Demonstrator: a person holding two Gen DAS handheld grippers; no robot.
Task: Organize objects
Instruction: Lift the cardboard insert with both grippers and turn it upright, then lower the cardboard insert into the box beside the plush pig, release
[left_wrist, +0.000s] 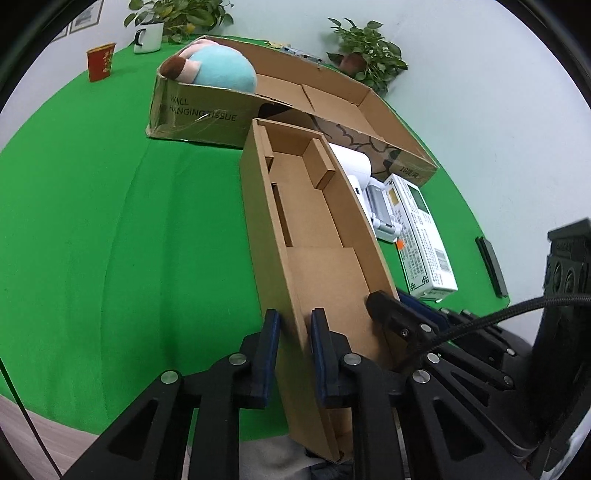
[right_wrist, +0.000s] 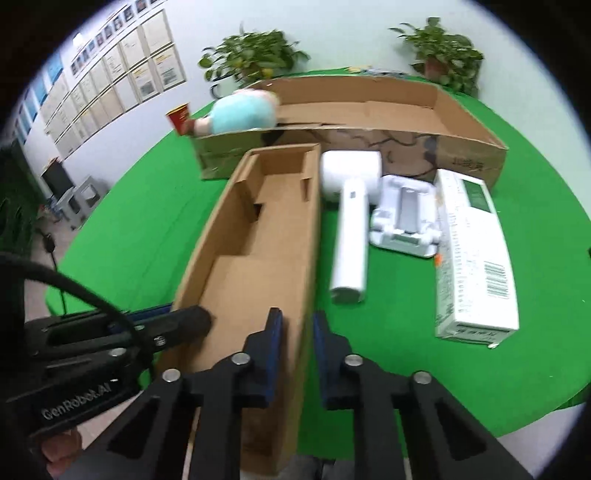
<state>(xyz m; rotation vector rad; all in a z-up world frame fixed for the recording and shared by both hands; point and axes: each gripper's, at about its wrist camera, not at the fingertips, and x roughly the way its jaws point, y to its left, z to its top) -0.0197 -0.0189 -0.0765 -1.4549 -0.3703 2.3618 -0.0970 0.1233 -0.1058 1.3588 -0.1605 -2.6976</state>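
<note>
Left gripper (left_wrist: 293, 354) is pinching the left long wall of the narrow cardboard box (left_wrist: 314, 221), one pad outside, one inside, at the near end. Right gripper (right_wrist: 297, 354) is doing the same on the opposite long wall, also at the near end. Both jaws are pressed nearly together on thin cardboard, so nothing else is sitting between the pads.

Two-handed grip on opposite walls looks deliberate: the box is long and floppy, and one pinch alone would be twisting it. Near end is overhanging the green table edge (right_wrist: 480, 406) toward 6 o'clock, so the hold is likely also keeping it from tipping off.

Box interior is holding only its own cardboard insert dividers. Judging by that, it is waiting to be filled.

Candidates are lying at 3 o'clock of the box in the right wrist view: white hair dryer (right_wrist: 351, 221) just beside the wall, white plastic tray (right_wrist: 402, 218) next, then white printed carton (right_wrist: 476, 258). All three are resting on the cloth, none packed yet.

Large open cardboard carton (right_wrist: 369, 110) is sitting at 12 o'clock, crosswise, with a blue plush toy (right_wrist: 243, 112) in its left end. Red paper cup (left_wrist: 100, 61) is standing behind at 11.
</note>
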